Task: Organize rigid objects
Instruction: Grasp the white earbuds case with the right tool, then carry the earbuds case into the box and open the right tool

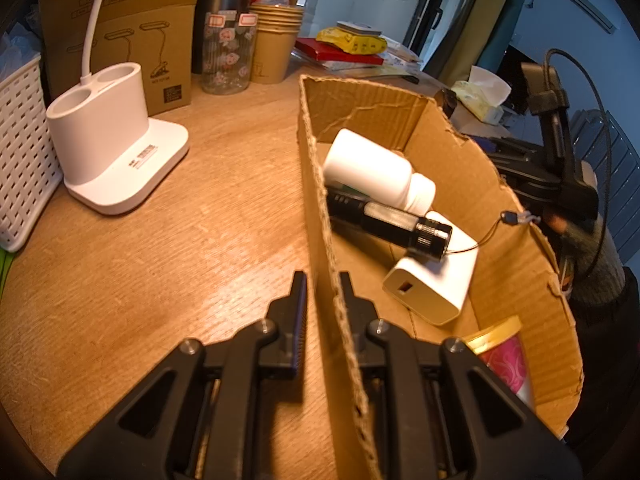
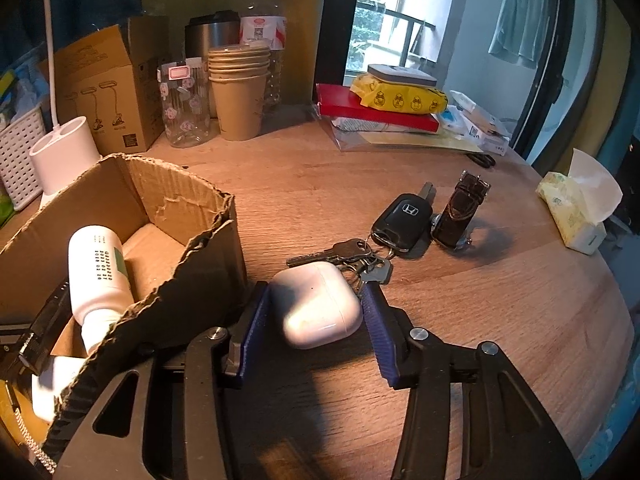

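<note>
My left gripper has its fingers pinched narrow on the near wall of an open cardboard box, one finger outside and one inside. The box sits on a wooden surface. Inside it lie a white bottle on its side, a black flashlight leaning across a white charger block, and a pink container with a gold rim in the near corner.

My right gripper has its blue-padded fingers partly open around a white earbud case resting on the surface just beside the box; I cannot tell whether the pads press on it. Just beyond the case lies a bunch of keys with a black car key, and next to that a dark leather watch strap.
</note>
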### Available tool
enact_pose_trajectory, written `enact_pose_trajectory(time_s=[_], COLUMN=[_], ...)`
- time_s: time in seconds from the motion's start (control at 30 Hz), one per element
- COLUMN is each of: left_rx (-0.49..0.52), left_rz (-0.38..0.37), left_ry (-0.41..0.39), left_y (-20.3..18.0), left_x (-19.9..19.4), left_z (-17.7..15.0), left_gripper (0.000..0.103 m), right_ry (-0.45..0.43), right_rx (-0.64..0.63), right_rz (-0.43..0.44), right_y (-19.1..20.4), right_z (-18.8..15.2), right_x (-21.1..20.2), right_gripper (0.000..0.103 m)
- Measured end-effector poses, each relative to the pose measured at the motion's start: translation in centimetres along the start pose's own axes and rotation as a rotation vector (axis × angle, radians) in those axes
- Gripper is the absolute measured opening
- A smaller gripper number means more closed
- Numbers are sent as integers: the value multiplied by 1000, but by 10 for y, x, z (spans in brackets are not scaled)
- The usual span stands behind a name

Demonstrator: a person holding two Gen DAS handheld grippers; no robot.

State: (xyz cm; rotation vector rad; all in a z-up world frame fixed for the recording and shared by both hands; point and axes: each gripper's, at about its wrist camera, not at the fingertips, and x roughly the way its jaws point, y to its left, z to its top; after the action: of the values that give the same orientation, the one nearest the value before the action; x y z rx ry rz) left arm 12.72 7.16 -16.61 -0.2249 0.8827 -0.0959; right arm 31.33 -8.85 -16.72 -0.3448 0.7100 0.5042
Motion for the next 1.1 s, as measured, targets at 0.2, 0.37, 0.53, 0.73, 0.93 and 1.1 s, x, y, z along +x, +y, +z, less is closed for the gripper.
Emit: enact_pose_trajectory(time_s=[0.2,0.37,0.53,0.73,0.93,1.1], left_rx=[0,0,0,0,0,0], left_rz=[0,0,0,0,0,0], left_ry=[0,0,0,0,0,0], left_y=[0,0,0,0,0,0], left_x=[0,0,0,0,0,0], left_z=[0,0,0,0,0,0], left_gripper=[16,16,16,16,16,16], right_ry=[-24,-43,-60,-89,-137,-177], right_rx=[6,0,-8,-4,-14,-34], right_rz=[0,1,5,12,19,33], right_y=[0,3,7,9,16,26], right_z=[2,4,6,10,16,21], right_x=[-10,-21,-30,-43,-66,-84], right_gripper=[48,47,47,47,47,47])
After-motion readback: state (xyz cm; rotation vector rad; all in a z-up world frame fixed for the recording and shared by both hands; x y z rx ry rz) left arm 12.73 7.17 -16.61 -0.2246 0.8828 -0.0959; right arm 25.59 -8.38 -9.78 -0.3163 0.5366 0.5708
